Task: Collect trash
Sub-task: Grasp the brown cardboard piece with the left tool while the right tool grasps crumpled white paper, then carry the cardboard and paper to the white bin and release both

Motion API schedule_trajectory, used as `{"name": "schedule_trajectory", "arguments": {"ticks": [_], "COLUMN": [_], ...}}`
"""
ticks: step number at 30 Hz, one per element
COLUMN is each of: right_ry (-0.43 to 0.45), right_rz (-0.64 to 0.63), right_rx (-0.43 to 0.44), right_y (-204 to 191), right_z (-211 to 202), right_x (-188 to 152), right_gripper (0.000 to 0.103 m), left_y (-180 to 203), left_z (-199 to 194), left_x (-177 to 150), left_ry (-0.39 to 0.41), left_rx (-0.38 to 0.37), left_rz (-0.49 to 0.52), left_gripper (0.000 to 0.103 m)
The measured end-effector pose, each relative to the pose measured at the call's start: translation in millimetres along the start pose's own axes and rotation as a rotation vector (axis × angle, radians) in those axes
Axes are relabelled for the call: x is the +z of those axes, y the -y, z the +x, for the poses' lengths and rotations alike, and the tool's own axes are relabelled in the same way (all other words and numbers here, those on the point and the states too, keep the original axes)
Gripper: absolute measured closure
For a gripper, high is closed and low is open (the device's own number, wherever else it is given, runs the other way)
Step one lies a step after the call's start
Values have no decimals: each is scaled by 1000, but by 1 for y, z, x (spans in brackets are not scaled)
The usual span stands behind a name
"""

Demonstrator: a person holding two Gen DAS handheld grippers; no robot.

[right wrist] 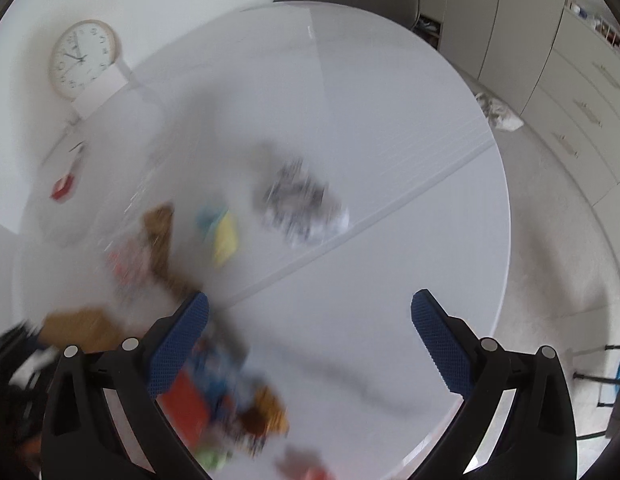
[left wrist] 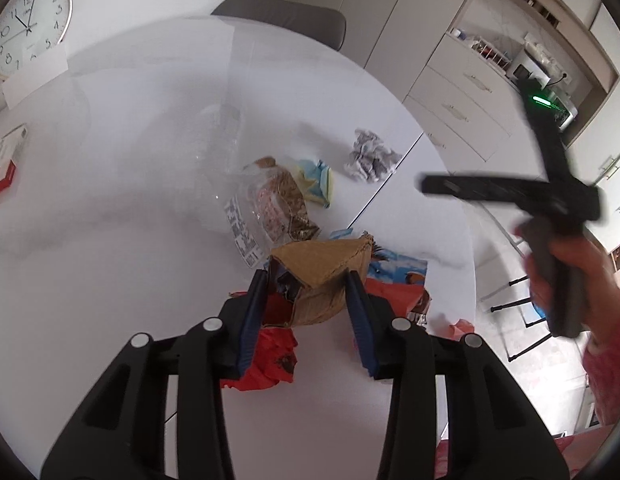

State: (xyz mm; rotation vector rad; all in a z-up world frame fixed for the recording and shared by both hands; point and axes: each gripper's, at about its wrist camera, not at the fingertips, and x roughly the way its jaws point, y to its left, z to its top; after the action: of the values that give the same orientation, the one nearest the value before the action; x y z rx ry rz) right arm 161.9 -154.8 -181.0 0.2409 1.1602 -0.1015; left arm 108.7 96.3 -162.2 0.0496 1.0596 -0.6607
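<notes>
On the table (left wrist: 129, 200), mid-frame in the left wrist view, a bag (left wrist: 277, 200) lies left of folded paper (left wrist: 316, 180) — a crumpled wad (left wrist: 370, 158) sits further right. Below them a cardboard piece (left wrist: 322, 276) sits between the left gripper's (left wrist: 307, 280) fingers. A clock (left wrist: 27, 28) stands upper left; a chair (left wrist: 285, 20) behind the table, top centre.

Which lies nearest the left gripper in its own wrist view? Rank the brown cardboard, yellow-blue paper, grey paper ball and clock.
1. Brown cardboard, between the left gripper's jaws.
2. Yellow-blue paper, just beyond, mid-table.
3. Grey paper ball, farther right, near the table seam.
4. Clock, far left, at the wall.
</notes>
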Motion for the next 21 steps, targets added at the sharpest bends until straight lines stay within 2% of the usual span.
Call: {"name": "schedule_trajectory", "arguments": {"ticks": [7,10,11,12,15,18,21], "right_ry": [-62,-84,-87,-91,-81,-55,-6], "right_rz": [-4,-44,-55,-63,-80,-68,-35], "right_rx": [-54,-65,-64,-62,-45,-10,40], "right_y": [-6,-14,-17,-18,-23,-21,-12], "right_z": [65,78,80,81,78,63,30], "right_x": [44,50,50,50,50,48,37], "right_gripper": [5,19,26,37,49,50,50], "left_y": [0,0,0,1,2,10,20], "left_z": [-16,-22,-24,-27,-35,-43,-52], "left_x": [2,3,2,3,3,3,2], "left_ry": [28,38,41,46,58,65,70], "left_rx": [2,12,14,17,21,30,23], "left_rz": [-20,-17,-17,-19,-25,-14,-1], "left_gripper": [63,63,63,63,63,63,64]}}
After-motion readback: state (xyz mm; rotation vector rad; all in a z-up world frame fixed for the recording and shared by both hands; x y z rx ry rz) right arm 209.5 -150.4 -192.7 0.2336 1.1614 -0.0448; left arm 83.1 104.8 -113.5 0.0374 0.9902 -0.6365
